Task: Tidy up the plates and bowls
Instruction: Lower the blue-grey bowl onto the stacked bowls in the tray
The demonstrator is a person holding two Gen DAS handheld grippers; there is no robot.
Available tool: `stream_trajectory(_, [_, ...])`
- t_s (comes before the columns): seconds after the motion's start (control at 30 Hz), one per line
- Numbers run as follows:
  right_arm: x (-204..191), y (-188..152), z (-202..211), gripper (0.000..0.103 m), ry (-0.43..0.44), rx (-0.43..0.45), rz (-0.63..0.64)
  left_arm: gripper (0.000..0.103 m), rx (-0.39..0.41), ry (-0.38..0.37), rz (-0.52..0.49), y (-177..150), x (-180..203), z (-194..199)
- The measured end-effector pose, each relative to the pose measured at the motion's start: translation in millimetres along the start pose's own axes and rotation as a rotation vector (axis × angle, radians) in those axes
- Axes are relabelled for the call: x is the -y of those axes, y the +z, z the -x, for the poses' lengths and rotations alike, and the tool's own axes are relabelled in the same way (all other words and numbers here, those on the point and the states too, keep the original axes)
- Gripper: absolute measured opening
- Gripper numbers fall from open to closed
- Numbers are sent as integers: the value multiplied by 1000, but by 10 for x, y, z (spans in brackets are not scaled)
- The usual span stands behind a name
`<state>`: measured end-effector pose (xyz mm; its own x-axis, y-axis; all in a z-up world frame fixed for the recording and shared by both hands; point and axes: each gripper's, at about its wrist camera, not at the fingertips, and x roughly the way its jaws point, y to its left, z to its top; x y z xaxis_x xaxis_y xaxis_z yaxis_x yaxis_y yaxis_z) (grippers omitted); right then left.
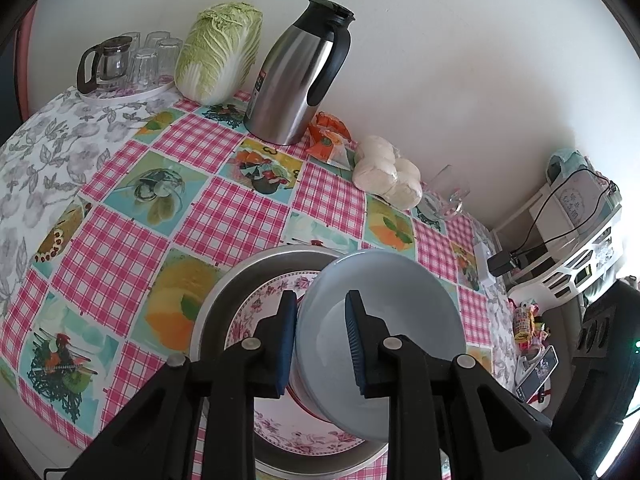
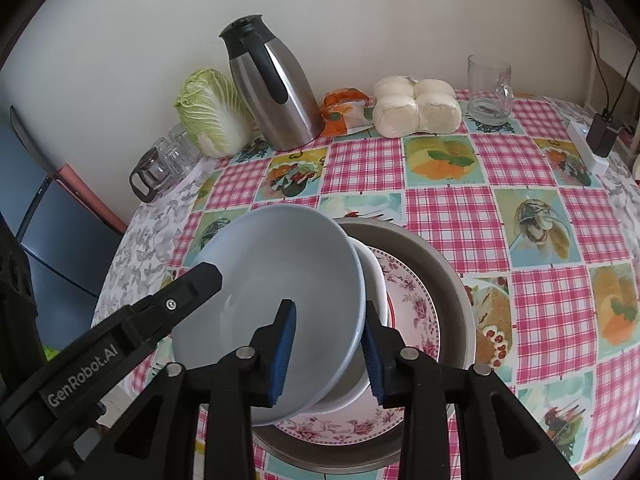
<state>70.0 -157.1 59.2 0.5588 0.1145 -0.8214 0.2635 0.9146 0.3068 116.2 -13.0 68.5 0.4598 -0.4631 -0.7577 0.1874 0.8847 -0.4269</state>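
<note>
- The blue bowl [image 2: 276, 280] is smooth and glossy; it is tilted above a stack: a white bowl [image 2: 374, 276] under it, then a floral plate [image 2: 416, 300], then a grey metal pan [image 2: 452, 280].
- The stack stands on the table [image 2: 500, 208], near its front edge.
- Only the right wrist view shows the inside of the blue bowl and the white bowl; the left wrist view shows the blue bowl [image 1: 384, 304] from its outer side, with the floral plate [image 1: 256, 308] and the pan [image 1: 224, 292] behind it.
- The left gripper [image 1: 322, 344] is clamped on the blue bowl's rim, one blue pad inside and one outside; in the right wrist view it [image 2: 200, 276] reaches the rim from the left.
- The right gripper [image 2: 330, 348] has its fingers apart on both sides of the rim; the left pad is inside the bowl, the right pad outside, and whether they touch cannot be told.
- The tablecloth [image 1: 224, 216] is glossy, with pink checks and food pictures.
- At the wall stand a steel jug [image 1: 296, 76], a cabbage [image 1: 218, 52], round white buns [image 2: 416, 108] and a glass mug [image 2: 488, 88].
- The tray of glasses [image 1: 132, 64] shows fully only in the left wrist view.
</note>
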Motion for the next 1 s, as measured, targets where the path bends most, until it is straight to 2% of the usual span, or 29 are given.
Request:
stream_trajectory(0.33, [-3, 11, 32, 45, 21, 10, -11, 25, 6, 1, 0, -6, -9, 9])
stream_trajectory(0.73, [50, 23, 63, 47, 43, 34, -29, 24, 11, 4, 7, 3, -13, 9])
stream_trajectory(0.83, [82, 37, 95, 47, 56, 52, -38, 24, 10, 10, 9, 1, -15, 3])
stream_trajectory(0.9, [122, 51, 131, 53, 39, 75, -55, 24, 4, 13, 9, -5, -16, -14])
stream_trajectory(1.0, [192, 76, 178, 54, 42, 99, -74, 24, -1, 13, 11, -8, -21, -24])
